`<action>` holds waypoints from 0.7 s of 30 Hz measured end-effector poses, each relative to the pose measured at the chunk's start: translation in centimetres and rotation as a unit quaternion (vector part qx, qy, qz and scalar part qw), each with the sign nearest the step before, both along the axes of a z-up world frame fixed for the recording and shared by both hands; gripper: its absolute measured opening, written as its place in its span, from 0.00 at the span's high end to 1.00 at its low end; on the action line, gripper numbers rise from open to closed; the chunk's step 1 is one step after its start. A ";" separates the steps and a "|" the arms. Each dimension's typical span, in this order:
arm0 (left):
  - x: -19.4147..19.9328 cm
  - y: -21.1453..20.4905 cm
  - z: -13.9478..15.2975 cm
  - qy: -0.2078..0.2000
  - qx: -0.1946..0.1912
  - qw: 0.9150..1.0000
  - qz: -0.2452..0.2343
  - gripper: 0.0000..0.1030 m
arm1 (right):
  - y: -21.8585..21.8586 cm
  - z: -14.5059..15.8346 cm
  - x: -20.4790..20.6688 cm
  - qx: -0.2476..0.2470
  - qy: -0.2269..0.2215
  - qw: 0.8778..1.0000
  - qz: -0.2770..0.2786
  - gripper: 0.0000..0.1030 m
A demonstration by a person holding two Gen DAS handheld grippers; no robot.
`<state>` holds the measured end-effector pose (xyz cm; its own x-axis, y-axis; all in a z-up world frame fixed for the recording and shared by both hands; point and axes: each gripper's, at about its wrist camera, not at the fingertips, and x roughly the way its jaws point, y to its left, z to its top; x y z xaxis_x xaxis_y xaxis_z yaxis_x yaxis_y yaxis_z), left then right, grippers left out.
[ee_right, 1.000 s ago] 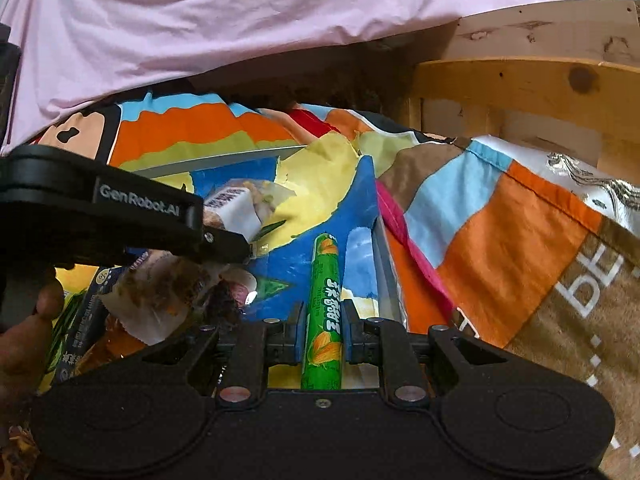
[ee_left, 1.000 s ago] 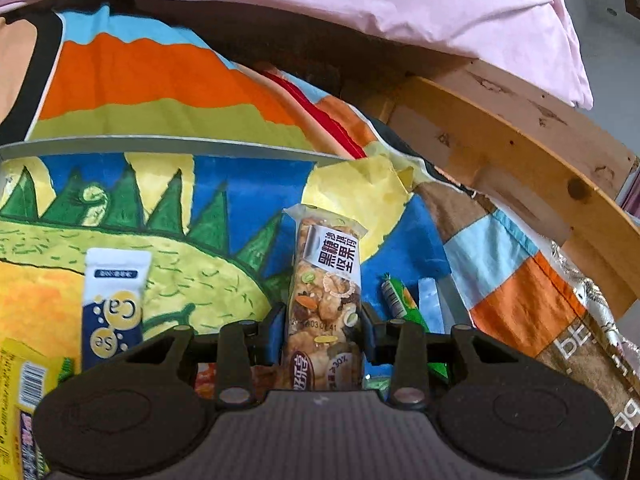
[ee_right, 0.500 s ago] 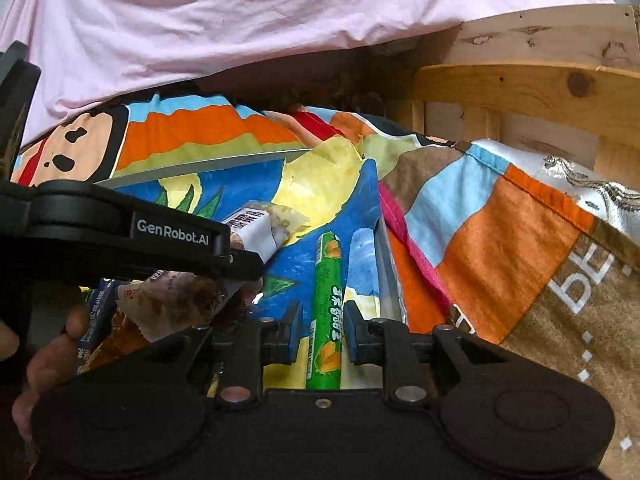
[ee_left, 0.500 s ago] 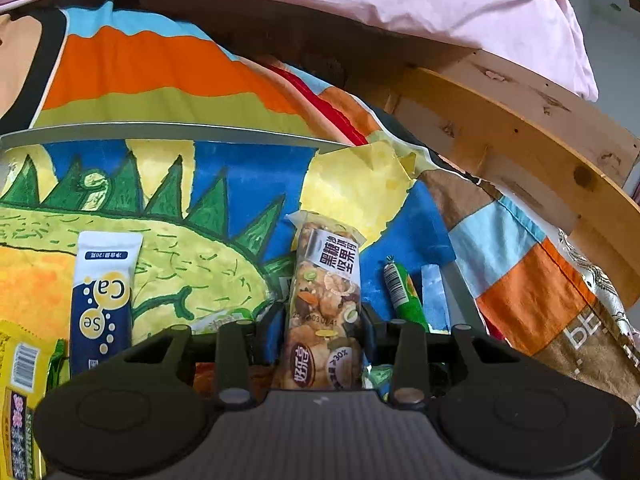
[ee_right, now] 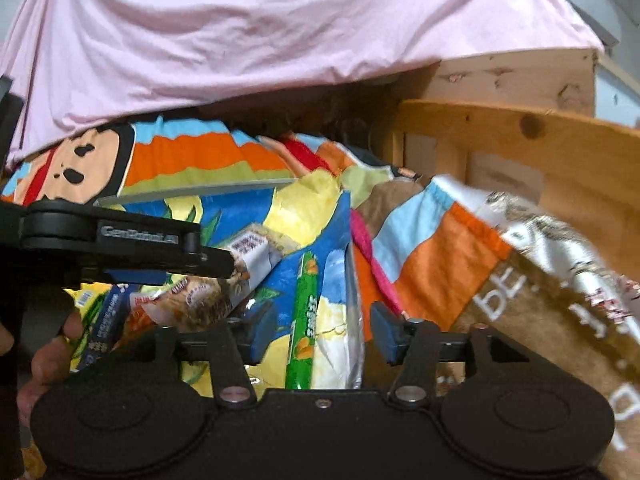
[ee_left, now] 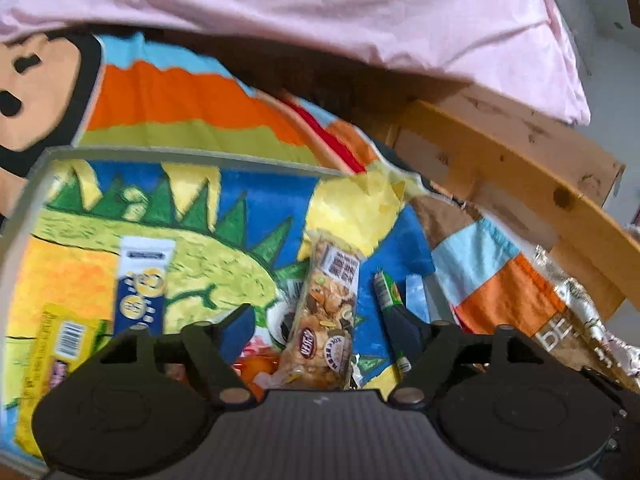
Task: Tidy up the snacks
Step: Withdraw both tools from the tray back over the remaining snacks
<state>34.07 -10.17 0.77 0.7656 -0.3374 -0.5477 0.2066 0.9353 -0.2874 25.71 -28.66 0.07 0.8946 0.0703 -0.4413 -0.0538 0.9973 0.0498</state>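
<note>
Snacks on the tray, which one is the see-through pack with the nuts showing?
The nut bar, lying between the open left gripper's fingers. Its clear wrapper shows the nuts inside; the green stick and blue-and-white sachet are opaque.

The tray (ee_left: 120, 151) had a grey rim and a painted floor: blue sky, green spikes, a yellow-green hill and an orange patch. On it lay a nut bar (ee_left: 326, 316) in clear wrap showing brown and tan nuts, with a white label, a blue-and-white sachet (ee_left: 140, 284) with yellow circles, a yellow packet (ee_left: 60, 344) bearing a barcode, and a green stick (ee_right: 304, 320) printed with orange. The blanket (ee_right: 432, 248) carried orange, light-blue and brown blocks; the sheet (ee_right: 280, 28) was pale pink
</note>
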 end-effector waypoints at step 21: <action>-12.2 4.4 6.1 -0.063 0.035 0.996 0.053 0.01 | 0.3 7.9 -11.0 0.013 -0.084 0.996 0.012 0.01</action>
<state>21.82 -5.80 6.86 0.8594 -0.2153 -0.4638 0.1361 0.9706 -0.1984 14.71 -28.34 8.01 0.9539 0.1016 -0.2823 -0.0870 0.9941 0.0641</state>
